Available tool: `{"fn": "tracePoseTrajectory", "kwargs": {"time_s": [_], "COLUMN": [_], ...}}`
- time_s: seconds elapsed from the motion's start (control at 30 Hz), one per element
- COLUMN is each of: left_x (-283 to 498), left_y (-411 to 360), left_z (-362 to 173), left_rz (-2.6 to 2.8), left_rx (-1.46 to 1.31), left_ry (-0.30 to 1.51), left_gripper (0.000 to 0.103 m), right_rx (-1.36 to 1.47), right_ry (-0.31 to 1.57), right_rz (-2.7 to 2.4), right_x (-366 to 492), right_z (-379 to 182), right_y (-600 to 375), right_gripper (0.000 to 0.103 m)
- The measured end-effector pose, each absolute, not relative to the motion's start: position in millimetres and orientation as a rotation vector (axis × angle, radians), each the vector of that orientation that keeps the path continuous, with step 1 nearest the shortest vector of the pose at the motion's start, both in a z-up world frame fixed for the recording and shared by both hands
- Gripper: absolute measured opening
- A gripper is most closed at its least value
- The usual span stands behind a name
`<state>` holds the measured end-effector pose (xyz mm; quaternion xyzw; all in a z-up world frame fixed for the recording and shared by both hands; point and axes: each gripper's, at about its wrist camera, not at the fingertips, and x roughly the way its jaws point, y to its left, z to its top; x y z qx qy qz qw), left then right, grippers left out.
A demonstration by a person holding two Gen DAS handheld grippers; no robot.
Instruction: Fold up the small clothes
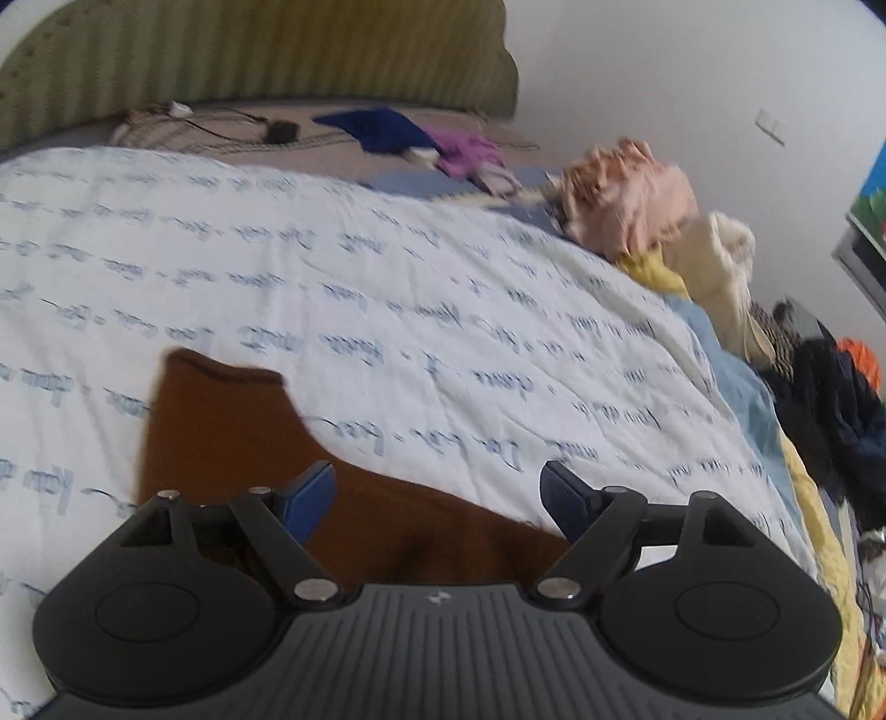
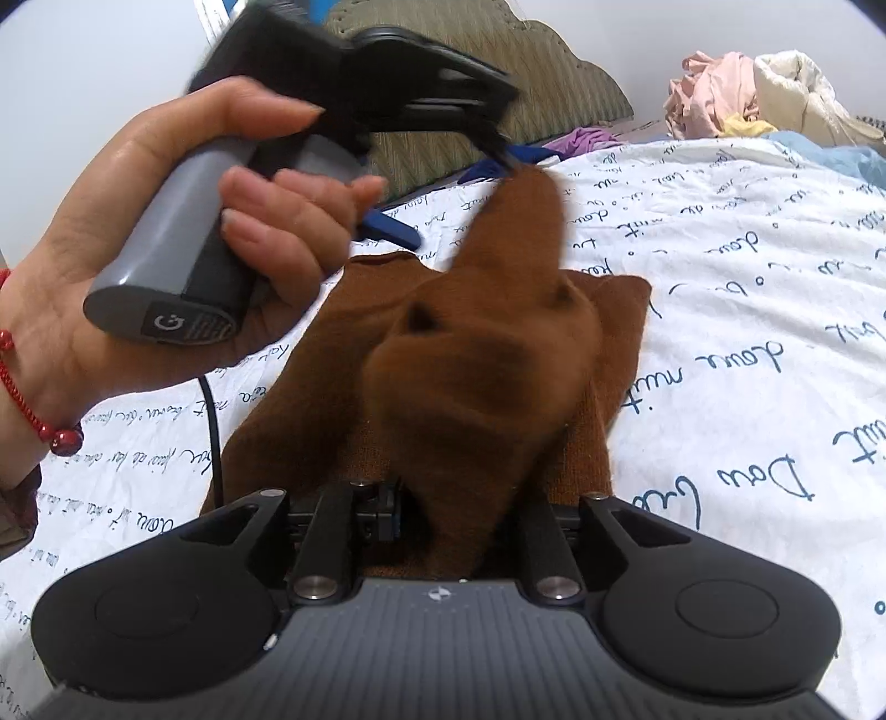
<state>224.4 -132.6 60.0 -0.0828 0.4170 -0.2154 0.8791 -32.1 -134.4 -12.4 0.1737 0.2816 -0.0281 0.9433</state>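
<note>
Right, the left gripper (image 1: 437, 493) was wide open, with both blue pads (image 1: 310, 493) clear of each other and nothing clamped between them. It hung just over the brown knit (image 1: 232, 432), which lay on the white script-print sheet (image 1: 387, 277) on the bed. The knit's ribbed edge pointed away toward the headboard (image 1: 249, 50).

The right-wrist view showed the left hand (image 2: 138, 221) around that gripper's grey handle, with a red bead bracelet (image 2: 33, 410) on the wrist. A peak of the knit stood up to the tip of one of its fingers. The blur was too heavy to tell whether they touched.

The right gripper (image 2: 459, 515) was narrow and pinched on a bunched fold of the knit. The fold ran straight down into the jaws and filled the gap. One blue pad (image 2: 390, 515) showed at the fold's left side, and the other was hidden by cloth. The rest of the knit spread flat on the sheet beyond the fold.

A pile of loose clothes (image 1: 626, 199) sat at the far right edge of the bed, well apart from the knit.
</note>
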Motion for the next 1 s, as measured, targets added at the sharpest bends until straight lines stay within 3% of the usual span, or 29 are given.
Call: {"fn": "tracePoseTrajectory", "kwargs": {"time_s": [0.17, 0.5, 0.73, 1.0], "left_x": [218.1, 137.6, 80.8, 45.0], "left_y": [-92.8, -13.9, 13.0, 28.8], "left_z": [60.6, 45.0, 33.4, 18.6], "left_rz": [-0.413, -0.450, -0.505, -0.557], "left_rx": [-0.210, -0.142, -0.078, -0.001], "left_ry": [0.876, 0.851, 0.828, 0.820], "left_gripper": [0.081, 0.081, 0.082, 0.082], "right_rx": [0.365, 0.561, 0.915, 0.945], "right_ry": [0.576, 0.584, 0.546, 0.552], "right_rz": [-0.048, 0.036, 0.086, 0.075], "right_x": [-31.8, -40.1, -50.4, -49.2], "right_z": [-14.1, -12.6, -19.2, -14.8], "right_y": [-136.0, -162.4, -209.8, -219.8], "right_gripper": [0.023, 0.047, 0.053, 0.051]}}
